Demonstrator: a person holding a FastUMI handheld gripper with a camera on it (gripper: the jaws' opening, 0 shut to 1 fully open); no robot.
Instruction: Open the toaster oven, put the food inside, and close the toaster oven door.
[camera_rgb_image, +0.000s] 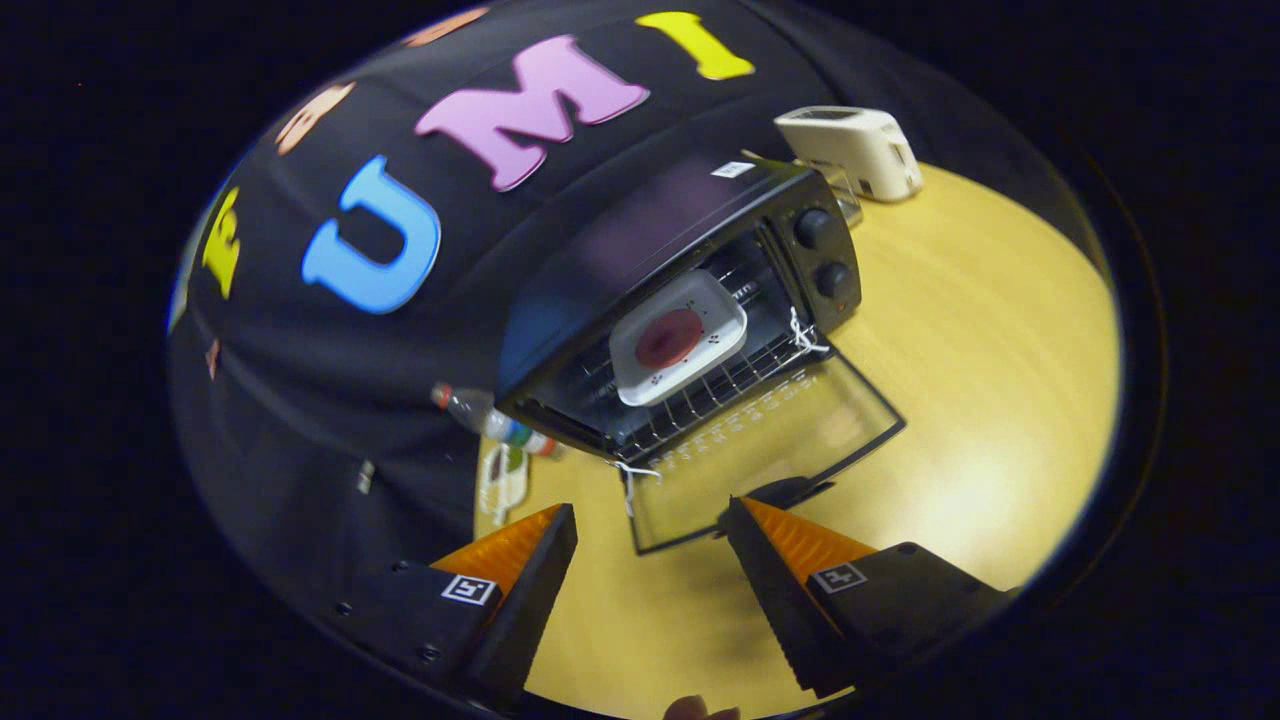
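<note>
Your gripper (650, 520) hangs over a pale yellow wooden bench (980, 400), and your fingers (535, 560) are spread wide with nothing between them. Bare wood shows in the gap.

Just ahead of the fingers lies the glass door (770, 440) of the toaster oven (680, 290). The door is folded all the way down and lies flat on the bench, with its dark handle (775, 492) right at the tip of one finger. You cannot tell if the finger touches it.

Beyond the door, the oven's open mouth faces you. The oven is a long black box, and its long side runs across your view, tilted. Two round knobs (820, 250) sit at one end of its front. Inside, on the wire rack (700, 395), rests a white square plate (680, 338) with a round reddish piece of food (668, 338) in the middle.

Next to the far end from the knobs, a plastic bottle (495, 422) lies on its side by the bench's edge. A white and green thing (503, 482) sits near it; it is too small to tell what.

Farther off, past the knob end, a white box-shaped machine (850, 150) stands on the bench. Behind everything hangs the black cloth wall (300, 400).
</note>
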